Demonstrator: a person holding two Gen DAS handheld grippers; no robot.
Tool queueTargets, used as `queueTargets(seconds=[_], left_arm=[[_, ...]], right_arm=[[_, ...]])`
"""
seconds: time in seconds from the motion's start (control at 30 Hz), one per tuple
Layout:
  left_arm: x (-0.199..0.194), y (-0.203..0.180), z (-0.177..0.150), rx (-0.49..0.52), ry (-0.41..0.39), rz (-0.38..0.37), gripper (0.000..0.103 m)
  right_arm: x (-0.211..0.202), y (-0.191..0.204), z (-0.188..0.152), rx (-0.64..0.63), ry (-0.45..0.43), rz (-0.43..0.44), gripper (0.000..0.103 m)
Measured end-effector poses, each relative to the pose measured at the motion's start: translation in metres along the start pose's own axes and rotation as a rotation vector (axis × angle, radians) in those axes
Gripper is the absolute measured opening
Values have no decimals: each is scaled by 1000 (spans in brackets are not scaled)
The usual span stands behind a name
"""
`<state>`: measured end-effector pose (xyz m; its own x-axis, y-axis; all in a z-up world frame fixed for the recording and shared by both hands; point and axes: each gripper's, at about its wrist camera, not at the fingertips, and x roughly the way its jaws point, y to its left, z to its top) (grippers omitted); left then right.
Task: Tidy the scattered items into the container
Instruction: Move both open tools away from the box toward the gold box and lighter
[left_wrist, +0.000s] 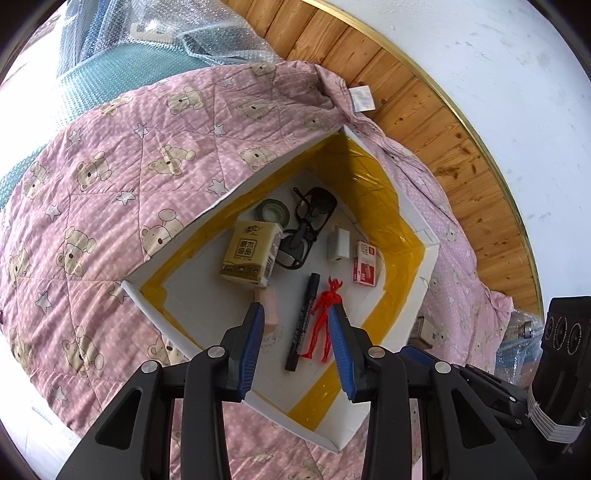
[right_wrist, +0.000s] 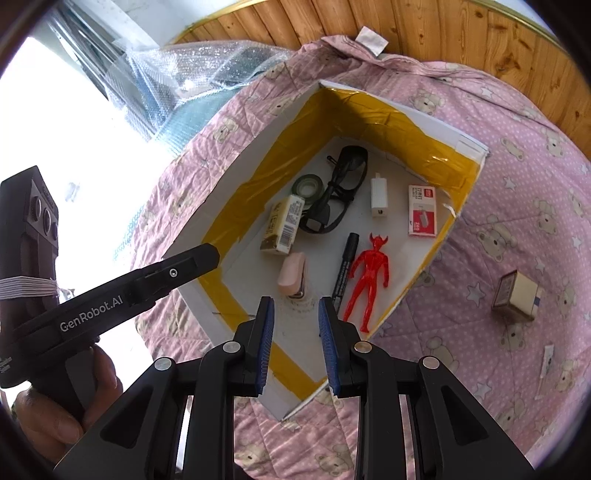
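Right of box (right_wrist: 469, 147), small carton (right_wrist: 517, 299) on quilt (right_wrist: 517, 184), unobstructed.

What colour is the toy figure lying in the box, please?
Bright red; the toy figure shows best in the right wrist view.

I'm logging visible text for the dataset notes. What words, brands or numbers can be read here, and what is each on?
"GenRobot.AI": on the side of the left gripper, seen in the right wrist view.
"原木纯品": on the tissue pack in the box.
Staple box: red logo and print, too small to read.
Black marker: barrel print blurred.
Small carton on the quilt: unreadable.
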<state>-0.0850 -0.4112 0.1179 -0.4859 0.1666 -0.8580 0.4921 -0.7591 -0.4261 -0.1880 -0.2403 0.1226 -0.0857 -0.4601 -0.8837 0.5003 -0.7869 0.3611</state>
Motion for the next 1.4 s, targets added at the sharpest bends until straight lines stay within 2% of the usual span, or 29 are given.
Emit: queueTargets(seconds=[0.47,1.4], left_arm=[[-13,-37,-32,77,4,-3,38],[-6,-143,-99,263,66,-20,38]], right_arm=[[-33,-22,-32,58,-49,14,28],[-91,-105,-100,210,-129,11,28]])
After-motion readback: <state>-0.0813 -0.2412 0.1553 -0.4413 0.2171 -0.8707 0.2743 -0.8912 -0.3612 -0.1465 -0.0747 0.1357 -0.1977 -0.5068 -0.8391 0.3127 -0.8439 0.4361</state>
